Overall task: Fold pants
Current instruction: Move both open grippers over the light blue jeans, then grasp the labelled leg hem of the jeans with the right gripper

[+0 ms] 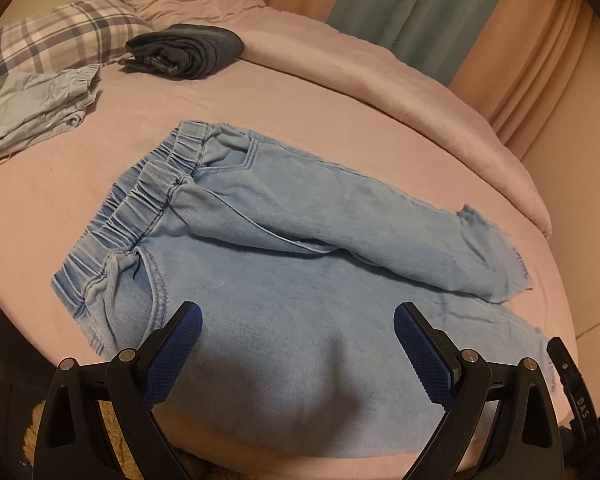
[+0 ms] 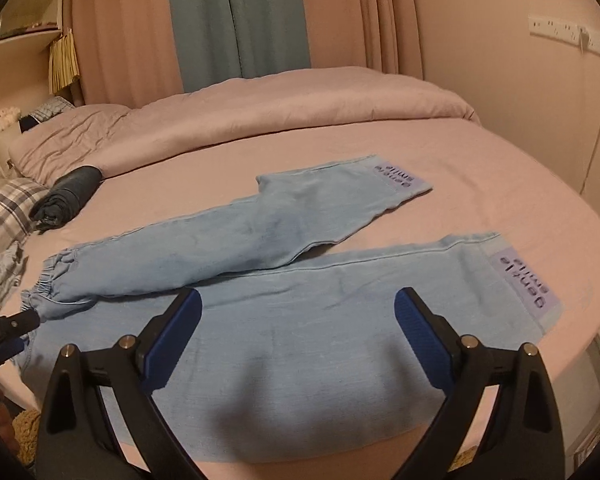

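The pants [image 1: 284, 248] lie flat on the bed [image 1: 60, 208], waistband [image 1: 140, 200] toward the pillows and both legs running toward the right. The far leg [image 2: 228, 236] rests at a slant, its upper part lapping over the near leg [image 2: 340, 312], so the two are not yet lined up.

Both pairs of tongs are spread wide and hold nothing. The left tongs [image 1: 298, 320] hover over the seat and upper thigh; the right tongs [image 2: 298, 312] hover over the near leg, short of its printed cuff [image 2: 528, 284].

The cloth looks like soft, washed denim: light, limp, likely to sag and drag along the sheet instead of keeping its shape. The elastic waistband and the hemmed cuffs are the thicker, firmer parts and probably give the surest pinch. Taking an edge at the waist with the left and a cuff with the right should keep the fabric taut during a fold.
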